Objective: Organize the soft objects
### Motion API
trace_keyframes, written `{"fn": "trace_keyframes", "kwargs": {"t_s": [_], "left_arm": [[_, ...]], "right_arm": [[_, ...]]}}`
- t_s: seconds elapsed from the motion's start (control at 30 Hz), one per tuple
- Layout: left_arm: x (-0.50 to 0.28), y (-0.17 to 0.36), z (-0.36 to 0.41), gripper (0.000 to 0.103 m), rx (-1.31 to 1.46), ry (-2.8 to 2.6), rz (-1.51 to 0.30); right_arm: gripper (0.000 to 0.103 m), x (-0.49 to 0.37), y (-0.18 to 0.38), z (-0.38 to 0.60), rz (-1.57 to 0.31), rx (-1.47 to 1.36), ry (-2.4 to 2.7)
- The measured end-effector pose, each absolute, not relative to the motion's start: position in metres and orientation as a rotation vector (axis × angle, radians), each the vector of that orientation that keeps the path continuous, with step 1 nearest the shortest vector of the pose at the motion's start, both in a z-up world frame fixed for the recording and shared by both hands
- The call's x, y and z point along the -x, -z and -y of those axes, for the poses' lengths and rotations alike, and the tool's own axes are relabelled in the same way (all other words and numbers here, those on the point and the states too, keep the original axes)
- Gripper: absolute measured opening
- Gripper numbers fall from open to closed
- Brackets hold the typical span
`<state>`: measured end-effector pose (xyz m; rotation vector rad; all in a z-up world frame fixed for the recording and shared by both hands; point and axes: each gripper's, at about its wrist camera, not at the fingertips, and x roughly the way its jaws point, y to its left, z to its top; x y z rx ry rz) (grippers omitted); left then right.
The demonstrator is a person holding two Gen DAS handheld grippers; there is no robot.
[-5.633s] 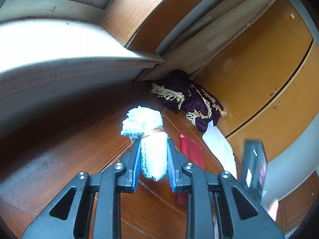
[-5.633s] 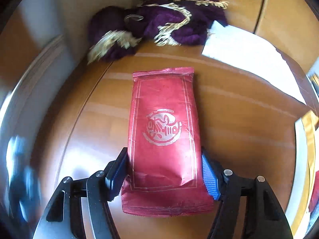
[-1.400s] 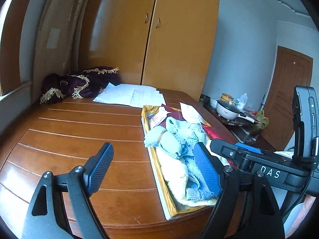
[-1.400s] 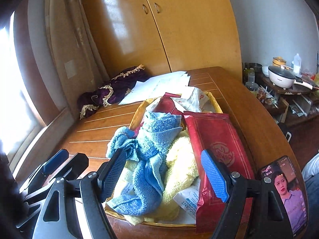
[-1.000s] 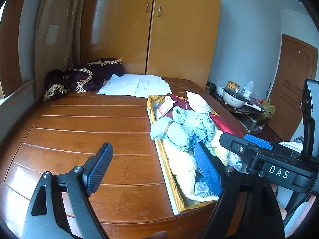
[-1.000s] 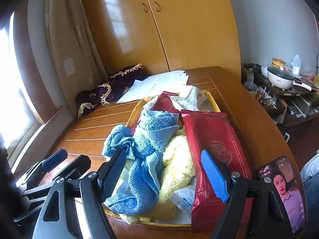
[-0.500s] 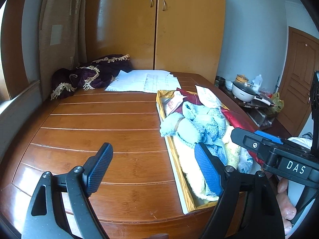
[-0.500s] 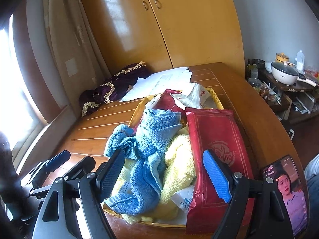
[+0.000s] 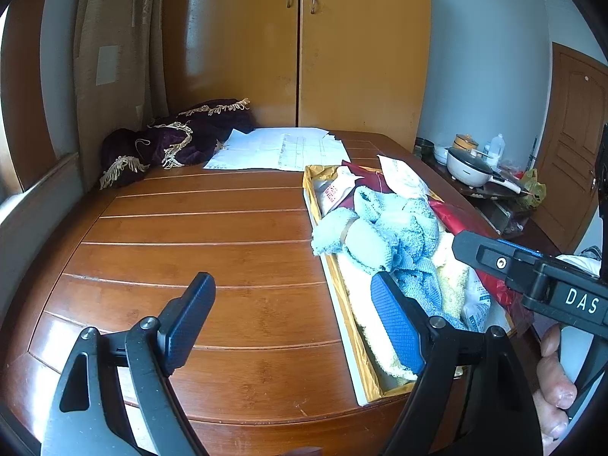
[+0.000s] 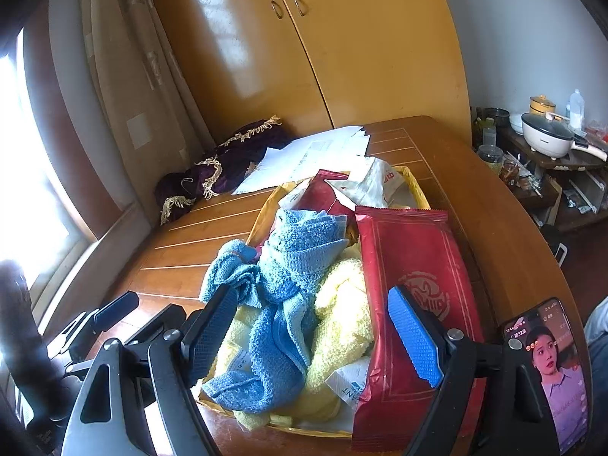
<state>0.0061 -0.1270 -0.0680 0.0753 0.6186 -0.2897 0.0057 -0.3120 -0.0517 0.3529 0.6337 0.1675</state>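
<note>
Left claw (image 9: 292, 319) released, empty, over bare desk (image 9: 197, 235); tray (image 9: 344, 304) lies at its 2 o'clock, the rolled pale-blue cloth (image 9: 361, 239) hanging over the tray's near rim. Right claw (image 10: 315, 328) released, empty, above the tray's near end: blue towel (image 10: 288, 304) at 11 o'clock, yellow towel (image 10: 342, 311) at 12, red packet (image 10: 414, 269) at 1, all in the tray.

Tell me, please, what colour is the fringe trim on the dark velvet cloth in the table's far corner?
Gold, on a deep purple velvet cloth; the fringe shows best in the left wrist view.
</note>
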Motion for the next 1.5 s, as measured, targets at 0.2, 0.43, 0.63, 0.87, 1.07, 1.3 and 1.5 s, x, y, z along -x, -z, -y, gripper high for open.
{"fn": "trace_keyframes", "kwargs": {"t_s": [0.2,0.43,0.63,0.87,1.07,1.3,1.5], "left_arm": [[-0.0052,0.0697,0.1286,0.084,-0.09,0.286,-0.619],[-0.0043,0.0714,0.132,0.084,-0.102,0.284,-0.625],[-0.0045,0.0726,0.1326,0.084,-0.104,0.286,-0.63],[-0.0048,0.0739,0.1329,0.084,-0.106,0.289,-0.636],[-0.0045,0.0746,0.1334,0.084,-0.104,0.291,-0.638],[-0.0044,0.0749,0.1337,0.084,-0.106,0.29,-0.637],[-0.0041,0.0751,0.1342,0.084,-0.108,0.292,-0.641]], "right_arm": [[0.085,-0.0048,0.0521,0.3162,-0.629,-0.37,-0.182],[0.085,-0.0026,0.051,0.3159,-0.626,-0.375,-0.197],[0.085,-0.0033,0.0519,0.3162,-0.629,-0.38,-0.199],[0.085,-0.003,0.052,0.3151,-0.628,-0.381,-0.201],[0.085,-0.0026,0.0519,0.3152,-0.628,-0.387,-0.204],[0.085,-0.0018,0.0506,0.3152,-0.624,-0.385,-0.206],[0.085,-0.0016,0.05,0.3147,-0.624,-0.384,-0.209]]}}
